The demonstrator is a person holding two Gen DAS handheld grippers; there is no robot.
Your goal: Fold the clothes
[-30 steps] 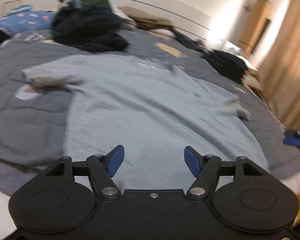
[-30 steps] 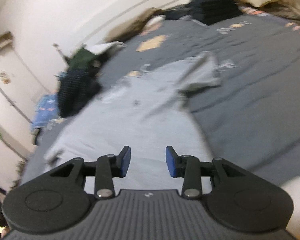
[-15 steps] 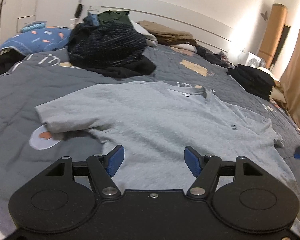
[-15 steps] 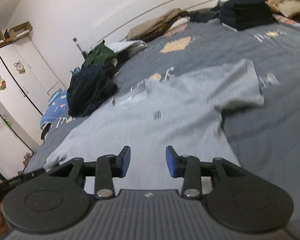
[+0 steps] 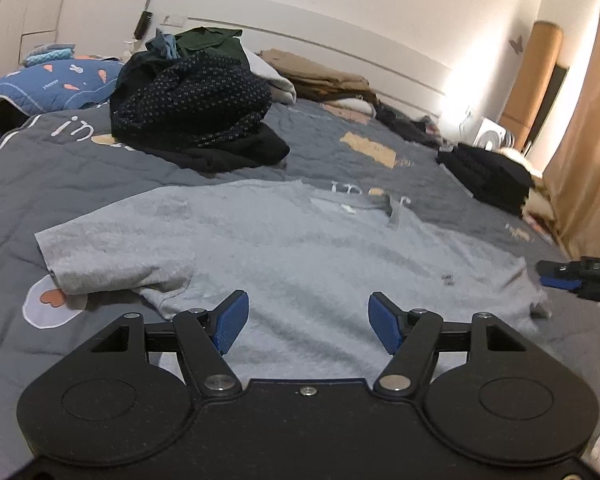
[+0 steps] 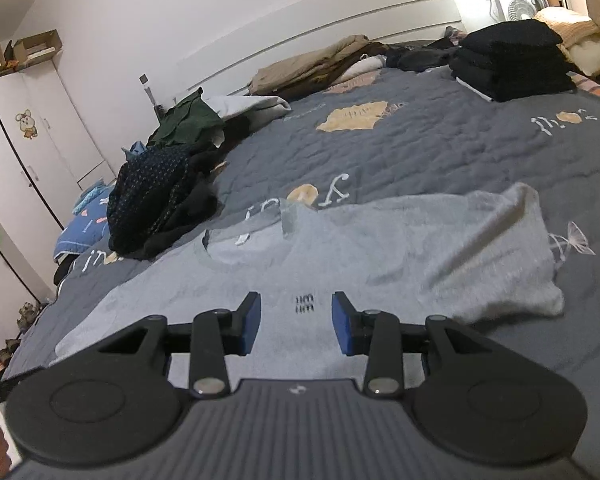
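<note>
Both tools, left (image 5: 308, 322) and right (image 6: 296, 322), hover with blades apart over the flat grey T-shirt (image 5: 300, 248).

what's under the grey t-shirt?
The grey t-shirt lies spread flat on the dark grey quilt, front up. Printed patches and lettering on the quilt show around its edges. Whatever print sits beneath the shirt is covered and cannot be seen.

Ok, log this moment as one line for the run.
task: fold clothes | shirt: flat on bed, unfolded | left gripper: open, empty, over hem | right gripper: open, empty, over chest
</note>
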